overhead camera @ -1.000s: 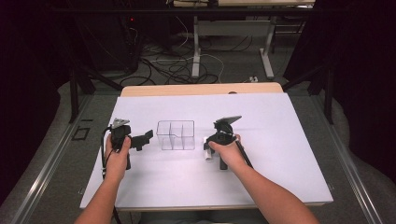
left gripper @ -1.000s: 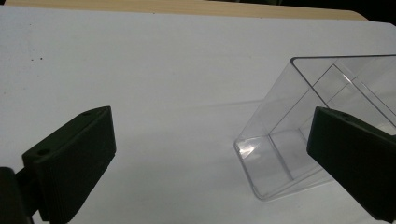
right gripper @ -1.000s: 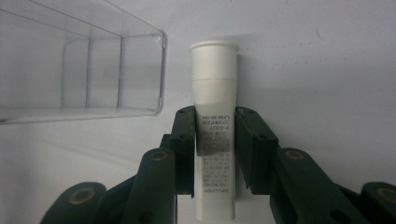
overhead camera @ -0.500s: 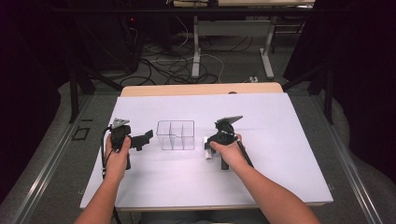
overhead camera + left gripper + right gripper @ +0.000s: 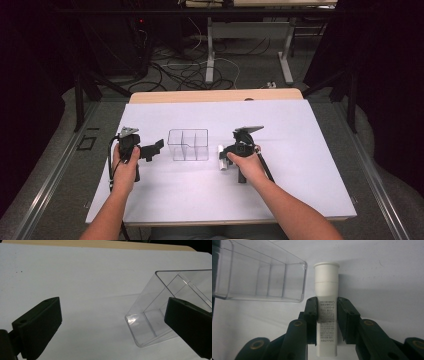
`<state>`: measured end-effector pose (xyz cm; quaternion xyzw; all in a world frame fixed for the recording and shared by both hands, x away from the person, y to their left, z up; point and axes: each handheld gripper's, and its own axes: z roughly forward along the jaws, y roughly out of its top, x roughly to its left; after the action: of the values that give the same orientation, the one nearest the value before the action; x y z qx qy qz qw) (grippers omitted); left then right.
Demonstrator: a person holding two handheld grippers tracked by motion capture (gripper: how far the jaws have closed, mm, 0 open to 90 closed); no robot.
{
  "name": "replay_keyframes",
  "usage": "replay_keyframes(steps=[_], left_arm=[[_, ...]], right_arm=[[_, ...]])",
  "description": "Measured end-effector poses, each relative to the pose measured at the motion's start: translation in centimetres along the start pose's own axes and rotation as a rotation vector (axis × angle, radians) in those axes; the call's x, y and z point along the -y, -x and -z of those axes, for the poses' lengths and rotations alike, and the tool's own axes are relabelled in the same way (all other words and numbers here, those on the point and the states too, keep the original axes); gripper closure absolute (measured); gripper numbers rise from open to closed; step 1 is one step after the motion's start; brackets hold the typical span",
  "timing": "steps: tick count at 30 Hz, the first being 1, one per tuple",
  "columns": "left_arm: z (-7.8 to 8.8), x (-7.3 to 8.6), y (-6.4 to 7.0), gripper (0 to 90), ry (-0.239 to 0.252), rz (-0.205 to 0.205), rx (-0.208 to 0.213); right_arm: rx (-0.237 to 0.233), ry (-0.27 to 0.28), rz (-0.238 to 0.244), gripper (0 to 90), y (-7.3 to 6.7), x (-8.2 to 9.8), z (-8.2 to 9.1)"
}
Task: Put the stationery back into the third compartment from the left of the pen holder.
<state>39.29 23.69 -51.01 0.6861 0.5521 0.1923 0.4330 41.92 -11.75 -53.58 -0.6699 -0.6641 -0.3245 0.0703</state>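
a white sheet (image 5: 300, 150) covers the table (image 5: 215, 95), whose bare wooden edge shows along the far side. a clear divided box (image 5: 188, 145) stands directly on the sheet near its middle. the sheet's surface is plain, with a few tiny dark specks in the left gripper view.

The small dark print on the white plastic tube (image 5: 326, 315) is too blurred to read in the right gripper view, and both jaws cover its sides. The clear plastic divided box (image 5: 172, 307) runs off the right edge of the left gripper view, its near corner hidden behind one black jaw. In the right gripper view that box runs off the left edge.
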Motion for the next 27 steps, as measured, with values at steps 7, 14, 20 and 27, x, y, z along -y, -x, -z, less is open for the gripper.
replay_keyframes(steps=[7, 14, 20, 27], left_arm=[[0.1, -0.1, 0.1, 1.3, -0.001, 0.0, 0.005], [0.2, -0.2, 0.1, 1.7, 0.014, 0.004, 0.007], [0.4, -0.5, 0.2, 2.2, 0.019, 0.008, 0.016], [0.7, -0.8, 0.5, 2.2, 0.03, 0.006, 0.035]], right_arm=[[-0.045, 0.098, 0.038, 70.5, -0.5, 0.3, 1.0], [-0.039, 0.205, 0.1, 70.5, -1.3, 0.6, 2.4], [-0.048, 0.302, 0.167, 70.5, -2.0, 0.7, 3.7], [-0.046, 0.382, 0.246, 70.5, -3.1, 0.8, 4.8]])
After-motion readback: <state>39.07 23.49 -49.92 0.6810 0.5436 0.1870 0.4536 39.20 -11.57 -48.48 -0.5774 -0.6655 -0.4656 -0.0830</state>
